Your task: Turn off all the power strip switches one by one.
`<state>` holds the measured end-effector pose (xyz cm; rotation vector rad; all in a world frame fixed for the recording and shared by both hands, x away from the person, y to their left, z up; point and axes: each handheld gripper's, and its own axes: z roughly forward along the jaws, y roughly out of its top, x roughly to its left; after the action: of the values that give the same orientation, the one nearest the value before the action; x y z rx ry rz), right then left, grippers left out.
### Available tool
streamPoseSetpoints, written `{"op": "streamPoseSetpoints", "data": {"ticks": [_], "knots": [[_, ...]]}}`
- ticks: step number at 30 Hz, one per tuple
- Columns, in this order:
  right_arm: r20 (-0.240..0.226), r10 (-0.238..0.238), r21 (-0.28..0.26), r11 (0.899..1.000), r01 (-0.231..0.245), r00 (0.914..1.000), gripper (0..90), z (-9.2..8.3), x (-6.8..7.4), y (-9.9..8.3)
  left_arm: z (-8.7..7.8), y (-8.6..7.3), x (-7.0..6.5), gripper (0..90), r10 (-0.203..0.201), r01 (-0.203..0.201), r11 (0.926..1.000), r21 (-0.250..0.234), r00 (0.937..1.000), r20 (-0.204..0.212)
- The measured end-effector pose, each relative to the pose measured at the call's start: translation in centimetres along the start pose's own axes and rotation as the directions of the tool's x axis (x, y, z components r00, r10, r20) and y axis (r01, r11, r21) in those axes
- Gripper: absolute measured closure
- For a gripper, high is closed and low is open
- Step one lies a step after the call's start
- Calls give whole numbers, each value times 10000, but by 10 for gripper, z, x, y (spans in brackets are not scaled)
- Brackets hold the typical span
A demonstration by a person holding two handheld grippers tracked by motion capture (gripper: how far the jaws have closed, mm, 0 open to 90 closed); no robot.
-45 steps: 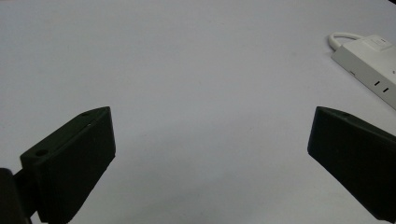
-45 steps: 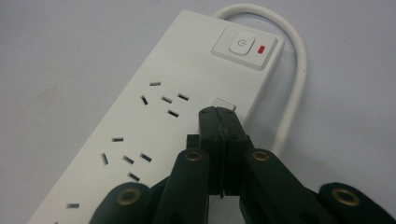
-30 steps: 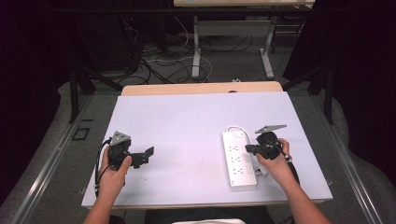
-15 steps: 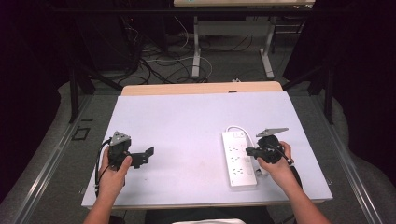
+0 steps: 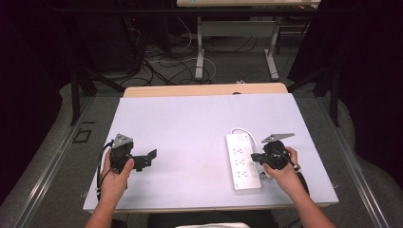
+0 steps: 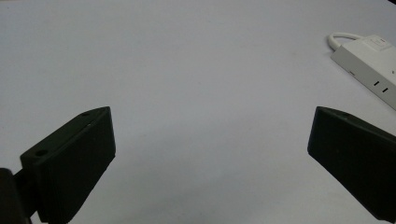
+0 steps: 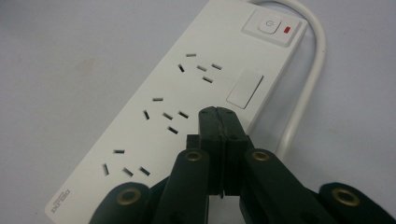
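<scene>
High view: one power strip (image 5: pixel 243 161), left gripper (image 5: pixel 151 156) open, right gripper (image 5: pixel 254 157) closed empty.

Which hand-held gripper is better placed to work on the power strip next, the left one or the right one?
The right hand-held gripper. Its shut jaws hang just over the power strip, near the middle sockets. The left hand-held gripper is open and far off across the table, so it would probably need a long reach.

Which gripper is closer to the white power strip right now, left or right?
Right. The right gripper, jaws shut, hangs at the power strip, its tips over the strip's right edge. The left gripper, jaws open, is far off across the table, near its left side.
</scene>
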<state>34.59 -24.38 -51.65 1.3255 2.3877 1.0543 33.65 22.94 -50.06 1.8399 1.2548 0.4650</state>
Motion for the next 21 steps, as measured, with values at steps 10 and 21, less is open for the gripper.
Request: {"op": "streamPoseSetpoints", "data": {"ticks": [10, 21], "knots": [[-62, 69, 164, 9998, -68, 10000, 900, 6, 1, -5, 0, 0, 0, 10, -12, 12, 10000, -18, 10000, 4], [-51, 50, 243, 9997, -49, 10000, 900, 7, 2, -7, 0, 0, 0, 9, -29, 29, 10000, -2, 10000, -8]]}}
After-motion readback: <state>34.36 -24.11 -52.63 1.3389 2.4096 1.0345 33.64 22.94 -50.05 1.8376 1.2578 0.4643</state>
